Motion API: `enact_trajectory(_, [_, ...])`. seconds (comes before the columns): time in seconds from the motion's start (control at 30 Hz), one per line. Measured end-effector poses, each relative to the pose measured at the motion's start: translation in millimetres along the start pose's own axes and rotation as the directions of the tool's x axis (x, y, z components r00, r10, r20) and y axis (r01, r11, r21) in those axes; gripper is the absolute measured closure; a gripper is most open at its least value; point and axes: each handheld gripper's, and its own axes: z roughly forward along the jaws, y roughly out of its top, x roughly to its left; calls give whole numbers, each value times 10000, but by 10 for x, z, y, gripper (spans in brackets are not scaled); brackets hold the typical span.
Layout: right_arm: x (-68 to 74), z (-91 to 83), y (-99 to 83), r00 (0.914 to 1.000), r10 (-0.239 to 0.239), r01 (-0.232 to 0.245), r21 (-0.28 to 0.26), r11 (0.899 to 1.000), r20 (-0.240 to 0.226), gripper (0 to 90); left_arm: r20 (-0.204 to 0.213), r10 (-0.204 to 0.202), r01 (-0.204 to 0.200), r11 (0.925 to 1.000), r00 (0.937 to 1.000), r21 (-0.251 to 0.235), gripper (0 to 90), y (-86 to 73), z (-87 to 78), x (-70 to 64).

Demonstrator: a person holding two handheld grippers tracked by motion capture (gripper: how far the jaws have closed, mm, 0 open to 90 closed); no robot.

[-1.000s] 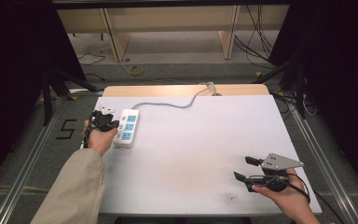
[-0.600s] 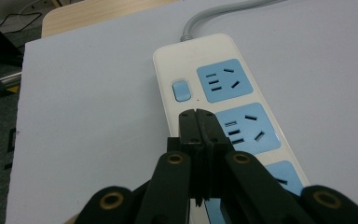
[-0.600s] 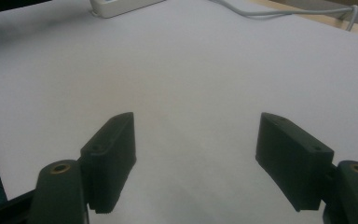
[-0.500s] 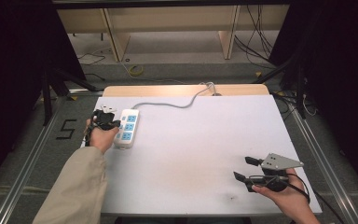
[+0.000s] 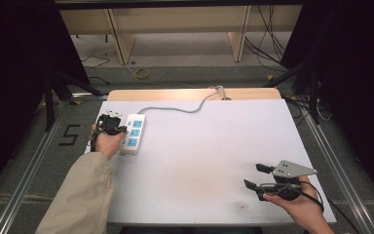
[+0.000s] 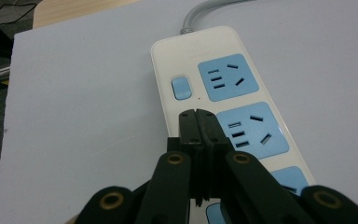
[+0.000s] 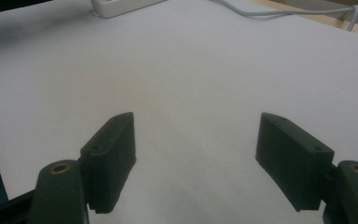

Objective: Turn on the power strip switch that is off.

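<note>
A white power strip (image 5: 132, 134) with blue sockets lies at the table's left side, and its grey cable (image 5: 175, 108) runs to the far edge. My left gripper (image 5: 119, 128) is shut with nothing in it, right beside the strip's left edge. In the left gripper view the closed tips (image 6: 197, 116) sit over the strip (image 6: 168, 60) just below its blue switch (image 6: 181, 87); whether they touch it I cannot tell. My right gripper (image 5: 252, 175) rests open near the front right corner. Bare tabletop lies between its jaws (image 7: 196, 140), with the strip (image 7: 121, 5) far off.
The white tabletop (image 5: 214, 146) lies on a wooden table whose edge (image 5: 185, 94) shows at the back. A metal rail (image 5: 336, 170) runs along the right side. On the floor to the left is a taped mark "5" (image 5: 69, 135).
The left gripper has shifted slightly right, closer to the power strip. The right gripper has stayed where it was, still open.
</note>
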Motion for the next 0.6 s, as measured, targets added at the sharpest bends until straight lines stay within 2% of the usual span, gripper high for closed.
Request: enact_trajectory(0.6, [2, 3, -2, 10000, 31, -31, -2, 10000, -20, 288, 86, -135, 133, 9998, 9999, 143, 899, 9, 47, 5])
